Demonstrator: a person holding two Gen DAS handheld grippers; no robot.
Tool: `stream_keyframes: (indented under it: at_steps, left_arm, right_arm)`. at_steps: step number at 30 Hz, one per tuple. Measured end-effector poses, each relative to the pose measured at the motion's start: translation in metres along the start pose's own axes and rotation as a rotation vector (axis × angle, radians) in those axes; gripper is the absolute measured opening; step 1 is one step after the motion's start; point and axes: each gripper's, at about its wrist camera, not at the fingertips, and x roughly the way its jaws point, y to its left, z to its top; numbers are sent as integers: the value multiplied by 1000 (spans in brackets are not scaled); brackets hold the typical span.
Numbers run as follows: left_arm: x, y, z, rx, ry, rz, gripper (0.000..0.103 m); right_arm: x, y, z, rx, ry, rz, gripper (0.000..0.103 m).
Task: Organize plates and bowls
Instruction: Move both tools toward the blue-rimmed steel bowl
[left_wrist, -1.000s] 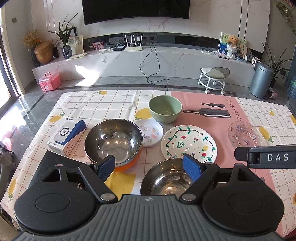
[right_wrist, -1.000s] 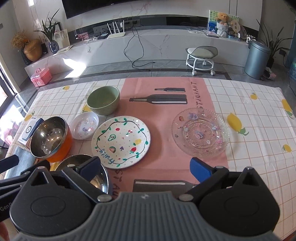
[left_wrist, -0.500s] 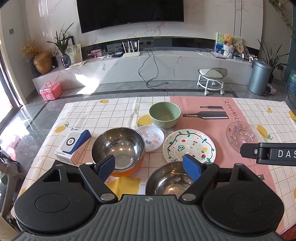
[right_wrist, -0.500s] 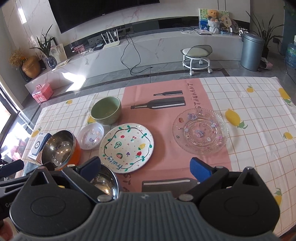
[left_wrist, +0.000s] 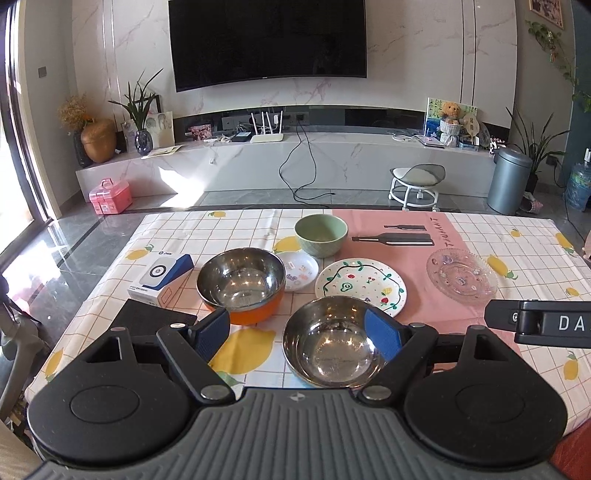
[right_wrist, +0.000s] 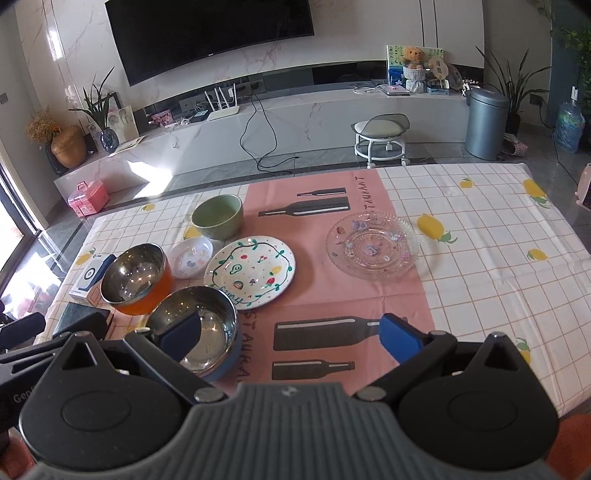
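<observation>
1. The left gripper is held spread above the nearest steel bowl; the right gripper is spread, empty.
2. One rim should be straddled, probably the near one.
3. The orange bowl beside it is the likely nesting target.

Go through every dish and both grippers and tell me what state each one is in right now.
left gripper: open, holding nothing
right gripper: open, holding nothing
orange steel bowl: upright, empty
blue steel bowl: upright, empty
green bowl: upright, empty
painted plate: flat, unstacked
small white dish: flat, unstacked
glass plate: flat, alone
</observation>
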Motion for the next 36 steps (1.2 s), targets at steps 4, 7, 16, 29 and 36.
stream_keyframes:
  at_steps: [4,7,16,29,36]
  left_arm:
    - [-6,5,-8,-12,-3,1,97]
    - [-9,7,-14,-25,-4,3,97]
    - [-11,10,-22,-27,0,-5,97]
    - [-1,3,-22,-20,31,-16,97]
    - [15,13,-20,-72,54,-33,97]
  right_arm:
    - [-12,3,-13,-19,-10,-1,101]
    - [-19,6,-19,-32,-17,0,101]
    - [-23,10,-28,-49,-16,5,101]
    - [-11,3,-32,-45,-5,-4,101]
    - [4,4,-29,-70,4,3,100]
